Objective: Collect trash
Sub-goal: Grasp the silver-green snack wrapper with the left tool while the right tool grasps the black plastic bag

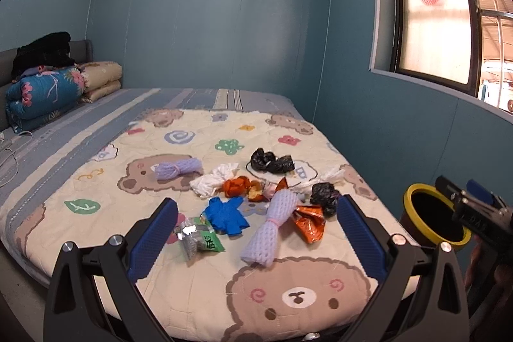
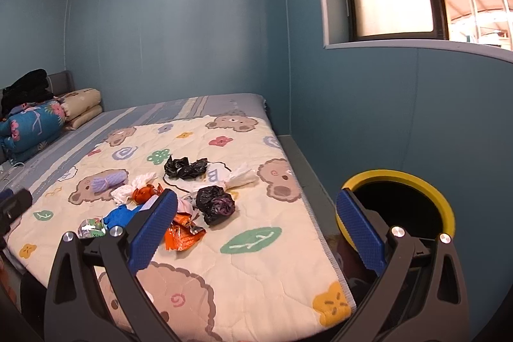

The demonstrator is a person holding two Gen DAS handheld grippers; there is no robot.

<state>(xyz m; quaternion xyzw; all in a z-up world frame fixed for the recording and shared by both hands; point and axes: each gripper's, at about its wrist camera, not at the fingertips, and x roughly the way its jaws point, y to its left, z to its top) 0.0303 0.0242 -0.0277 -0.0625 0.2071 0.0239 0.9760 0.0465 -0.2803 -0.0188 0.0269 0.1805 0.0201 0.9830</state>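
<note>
Left tongs (image 1: pixel 256 229) spread, empty, above the bear-print bed quilt (image 1: pixel 320 274); crumpled wrappers, bags and lavender foam netting (image 1: pixel 272 231) lie left of the yellow-rimmed dark bin (image 1: pixel 429 213). Right tongs (image 2: pixel 256 229) spread, empty. Light scraps may slip or snag the quilt.

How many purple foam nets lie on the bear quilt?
2: one purple foam net on the far-left bear's face, another purple foam net nearer, between the blue glove and orange wrapper. More may be hidden.

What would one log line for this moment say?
phase: before first pick | left gripper: open, empty, over trash pile | right gripper: open, empty | bin: beside bed, right | trash: all on quilt
</note>
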